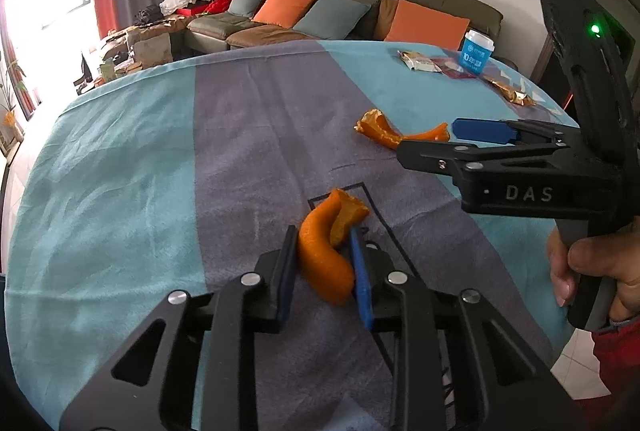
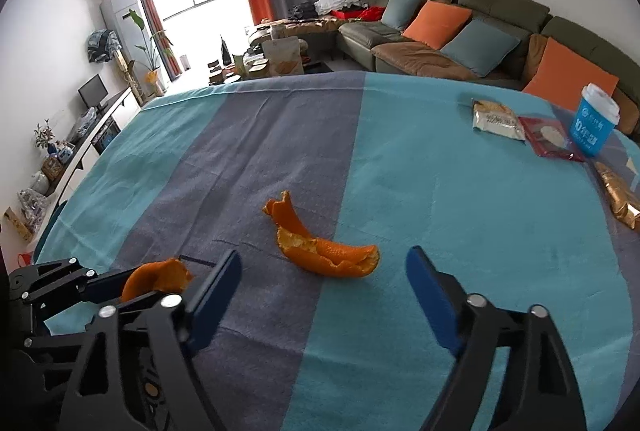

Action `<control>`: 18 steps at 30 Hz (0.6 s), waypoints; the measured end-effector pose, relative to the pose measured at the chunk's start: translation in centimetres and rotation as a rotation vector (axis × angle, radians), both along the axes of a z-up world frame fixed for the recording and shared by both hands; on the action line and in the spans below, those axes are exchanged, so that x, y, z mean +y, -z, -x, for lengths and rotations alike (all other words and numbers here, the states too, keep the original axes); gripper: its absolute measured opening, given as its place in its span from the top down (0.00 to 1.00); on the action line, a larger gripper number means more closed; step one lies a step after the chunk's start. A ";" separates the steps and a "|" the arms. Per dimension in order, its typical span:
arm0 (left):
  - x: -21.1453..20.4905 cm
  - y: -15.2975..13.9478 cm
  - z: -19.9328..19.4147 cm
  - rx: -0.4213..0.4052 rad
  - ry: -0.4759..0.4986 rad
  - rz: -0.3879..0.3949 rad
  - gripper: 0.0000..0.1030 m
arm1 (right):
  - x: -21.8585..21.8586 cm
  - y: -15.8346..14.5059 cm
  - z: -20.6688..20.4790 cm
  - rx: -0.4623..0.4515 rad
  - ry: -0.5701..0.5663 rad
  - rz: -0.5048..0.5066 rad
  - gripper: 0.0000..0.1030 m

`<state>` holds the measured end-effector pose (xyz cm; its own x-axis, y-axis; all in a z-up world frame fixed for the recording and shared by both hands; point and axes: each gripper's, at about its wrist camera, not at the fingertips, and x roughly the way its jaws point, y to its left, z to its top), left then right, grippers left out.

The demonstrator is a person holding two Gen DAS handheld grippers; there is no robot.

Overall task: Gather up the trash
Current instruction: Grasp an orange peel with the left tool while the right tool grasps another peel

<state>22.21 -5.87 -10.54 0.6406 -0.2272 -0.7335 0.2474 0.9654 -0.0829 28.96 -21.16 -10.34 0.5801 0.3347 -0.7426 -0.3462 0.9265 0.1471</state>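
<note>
the left gripper [image 1: 322, 263] has its black and blue pads pinched against the two sides of a curled, thick orange peel strip [image 1: 326, 251], which lies on the teal-and-grey striped tablecloth [image 1: 120, 191] right between its fingers, so the first pickup looks nearly made but not yet lifted. the right gripper [image 2: 322, 285] stands spread wide, its blue-padded fingers on either side of and just short of a longer, flattened orange peel piece [image 2: 320, 247] lying ahead of it, untouched. nothing appears collected so far, and no bin shows in either view. well beyond the right gripper's right finger, still to be dealt with by my reckoning, sit a pale snack wrapper [image 2: 498, 119], a dark red packet [image 2: 550, 141], a blue-and-white paper cup [image 2: 594, 119] and a crinkled gold wrapper [image 2: 622, 199]. the left wrist view alone shows the squeeze on the curled peel and the person's hand [image 1: 592, 267] on the right tool's handle; the right wrist view alone shows the open gap around the flat peel.
</note>
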 end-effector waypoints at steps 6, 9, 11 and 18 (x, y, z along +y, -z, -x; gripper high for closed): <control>0.3 0.0 0.2 0.003 0.009 0.020 0.78 | 0.4 0.6 -0.4 0.037 -0.024 -0.012 0.42; 0.5 0.0 0.3 0.001 0.010 0.030 0.79 | 0.5 0.6 -0.5 0.043 -0.030 -0.023 0.54; 0.7 0.0 0.3 0.002 0.011 0.036 0.79 | 0.4 0.6 -0.5 0.046 -0.030 -0.030 0.64; 0.8 -0.1 0.4 -0.004 0.008 0.046 0.79 | 0.6 0.2 -0.1 0.039 -0.044 -0.060 0.86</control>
<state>21.78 -5.09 -10.49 0.6418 -0.2657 -0.7194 0.2557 0.9585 -0.1258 29.04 -20.54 -10.51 0.5347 0.4038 -0.7423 -0.3796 0.8996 0.2159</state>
